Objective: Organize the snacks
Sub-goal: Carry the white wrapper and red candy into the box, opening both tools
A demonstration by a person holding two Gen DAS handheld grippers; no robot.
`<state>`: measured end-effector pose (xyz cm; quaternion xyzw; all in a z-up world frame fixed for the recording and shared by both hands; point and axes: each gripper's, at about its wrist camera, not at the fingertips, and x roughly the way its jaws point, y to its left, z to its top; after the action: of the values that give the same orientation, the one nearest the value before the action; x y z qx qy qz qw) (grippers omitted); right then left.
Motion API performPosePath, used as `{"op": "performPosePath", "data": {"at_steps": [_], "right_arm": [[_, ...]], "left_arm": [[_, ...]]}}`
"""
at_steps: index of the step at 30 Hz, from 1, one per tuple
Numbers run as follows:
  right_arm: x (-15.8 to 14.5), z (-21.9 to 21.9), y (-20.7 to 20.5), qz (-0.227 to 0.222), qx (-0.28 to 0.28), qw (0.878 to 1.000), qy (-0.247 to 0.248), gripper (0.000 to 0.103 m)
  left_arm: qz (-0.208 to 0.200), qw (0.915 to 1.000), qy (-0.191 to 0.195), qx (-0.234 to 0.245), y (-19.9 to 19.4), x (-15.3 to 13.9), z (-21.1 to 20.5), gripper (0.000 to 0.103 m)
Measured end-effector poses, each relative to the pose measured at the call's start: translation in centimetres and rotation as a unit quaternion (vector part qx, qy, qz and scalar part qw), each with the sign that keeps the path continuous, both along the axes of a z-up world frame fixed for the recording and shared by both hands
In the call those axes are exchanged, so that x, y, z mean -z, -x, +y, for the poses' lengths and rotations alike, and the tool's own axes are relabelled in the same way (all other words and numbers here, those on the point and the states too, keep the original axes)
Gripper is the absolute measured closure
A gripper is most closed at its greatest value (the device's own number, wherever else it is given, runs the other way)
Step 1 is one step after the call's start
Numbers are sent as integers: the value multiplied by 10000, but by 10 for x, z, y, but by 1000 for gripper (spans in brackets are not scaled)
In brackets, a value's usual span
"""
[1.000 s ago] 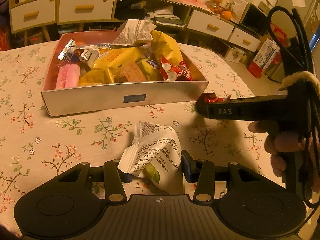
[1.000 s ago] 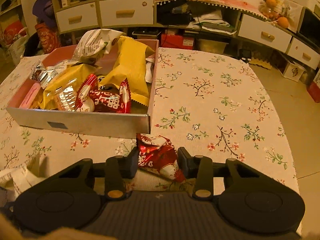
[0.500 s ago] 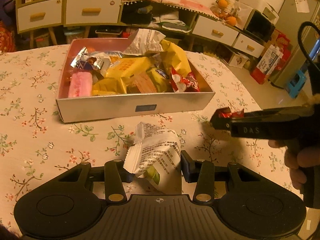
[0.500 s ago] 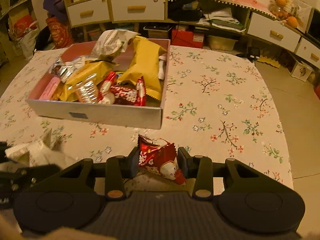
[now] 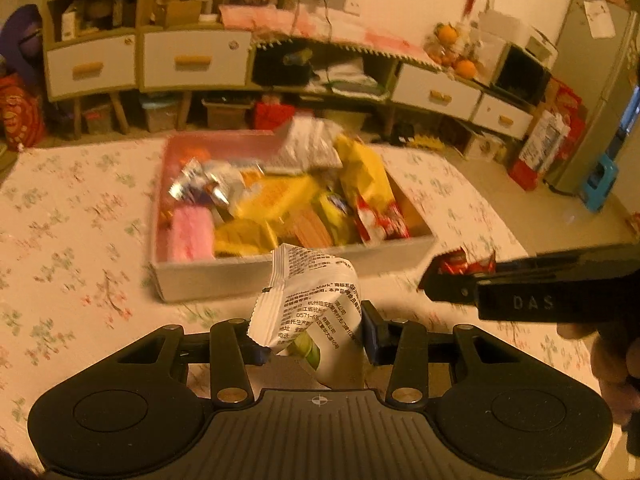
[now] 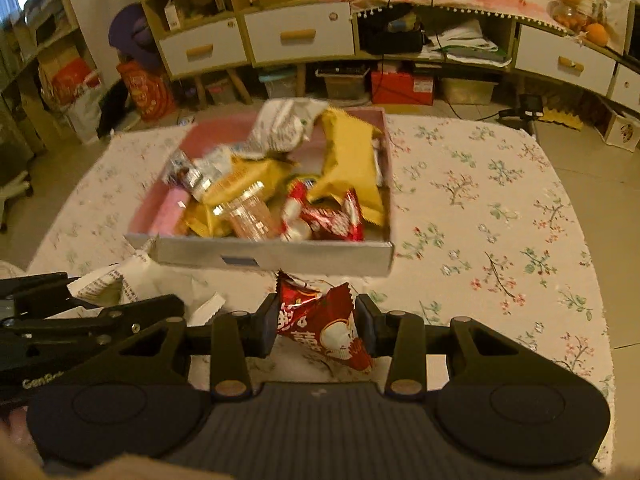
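My left gripper (image 5: 314, 346) is shut on a white snack packet (image 5: 316, 308) with printed text, held above the flowered tablecloth in front of the box. My right gripper (image 6: 316, 326) is shut on a red snack packet (image 6: 324, 328), also off the cloth. The shallow grey box (image 5: 256, 274) with pink inside holds several yellow, red, pink and silver snack packs. In the left wrist view the right gripper (image 5: 444, 280) reaches in from the right with the red packet (image 5: 464, 264) at its tip. In the right wrist view the left gripper (image 6: 120, 300) and white packet (image 6: 116, 280) show at lower left.
The box (image 6: 276, 256) sits mid-table on the flowered tablecloth (image 6: 500, 220). Low cabinets with white drawers (image 6: 298, 34) and floor clutter lie beyond the table's far edge. A person's hand (image 5: 616, 364) grips the right tool at the right edge.
Both grippers have risen with their packets, which now hang in front of the box's near wall. The view has tipped up, showing more of the room.
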<state>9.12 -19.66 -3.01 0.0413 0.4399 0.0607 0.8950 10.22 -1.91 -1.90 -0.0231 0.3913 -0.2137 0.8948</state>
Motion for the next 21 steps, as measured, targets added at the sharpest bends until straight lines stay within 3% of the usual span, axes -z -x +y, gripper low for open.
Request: {"op": "performPosePath", "data": {"at_steps": [4,12,21], "right_arm": [[-6,4,-5,-100,134,9997,-157,66],[-9,8,-24,-249,475,9964,-658,65],[2,22,-47,-410,635,9922,-989,65]], "left_arm": [[-220,9995,27,-244,-8,-13,9,63],[-198,9955,292,-884,-32,-22,29,63],[-241,9936,164,-1093,-56,-7,29,63]]}}
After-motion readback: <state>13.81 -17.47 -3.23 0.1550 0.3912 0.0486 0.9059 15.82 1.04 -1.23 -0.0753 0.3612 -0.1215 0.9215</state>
